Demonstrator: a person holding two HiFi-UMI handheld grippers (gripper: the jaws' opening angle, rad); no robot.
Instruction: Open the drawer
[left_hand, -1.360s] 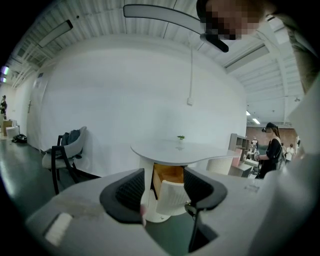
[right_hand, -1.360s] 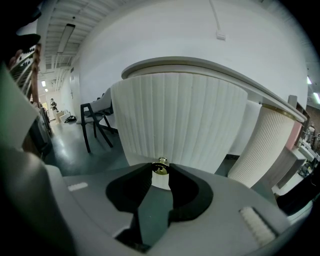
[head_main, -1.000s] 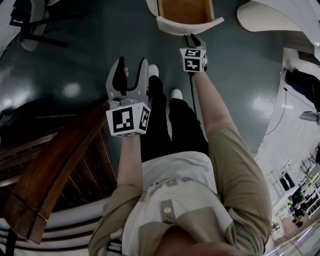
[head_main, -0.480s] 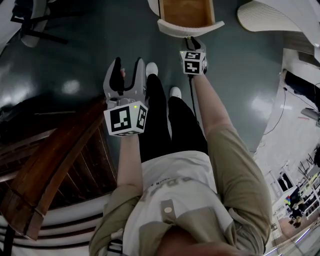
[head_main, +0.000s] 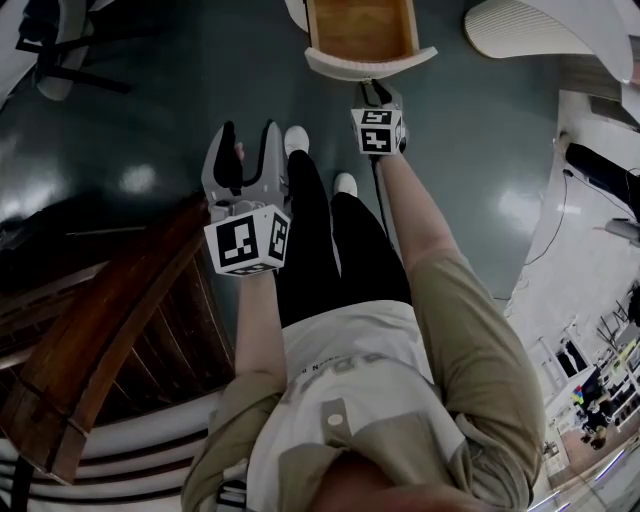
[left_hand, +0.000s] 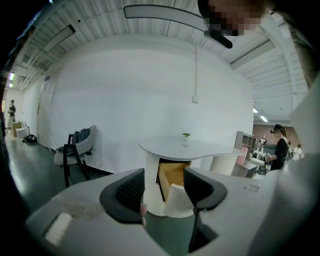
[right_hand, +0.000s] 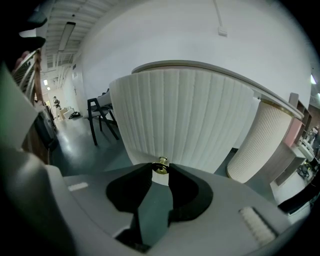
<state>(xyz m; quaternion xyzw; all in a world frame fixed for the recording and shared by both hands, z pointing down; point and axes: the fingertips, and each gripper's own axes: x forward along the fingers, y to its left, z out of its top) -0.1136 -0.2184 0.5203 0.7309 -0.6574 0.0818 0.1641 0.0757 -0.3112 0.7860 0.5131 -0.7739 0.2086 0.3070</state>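
The drawer (head_main: 362, 30) stands pulled out of the white ribbed table, its wooden inside showing behind a curved ribbed front (head_main: 370, 65). In the right gripper view that front (right_hand: 185, 120) fills the picture, with a small brass knob (right_hand: 160, 166) at its lower edge. My right gripper (right_hand: 160, 172) is shut on the knob, and in the head view it (head_main: 378, 92) reaches to the front's lower rim. My left gripper (head_main: 247, 140) hangs open in the air to the left with nothing in it. From the left gripper view (left_hand: 164, 187) the open drawer (left_hand: 172, 177) shows between the jaws, some way off.
A dark wooden stair rail (head_main: 100, 330) runs along the lower left. A chair (left_hand: 75, 150) stands left of the table, whose top (left_hand: 195, 147) spreads above the drawer. A second ribbed white column (right_hand: 265, 145) stands to the right. The person's shoes (head_main: 295, 140) are just short of the drawer.
The right gripper has drawn back toward the person with the knob, and the drawer has come a little further out. The left gripper has barely moved.
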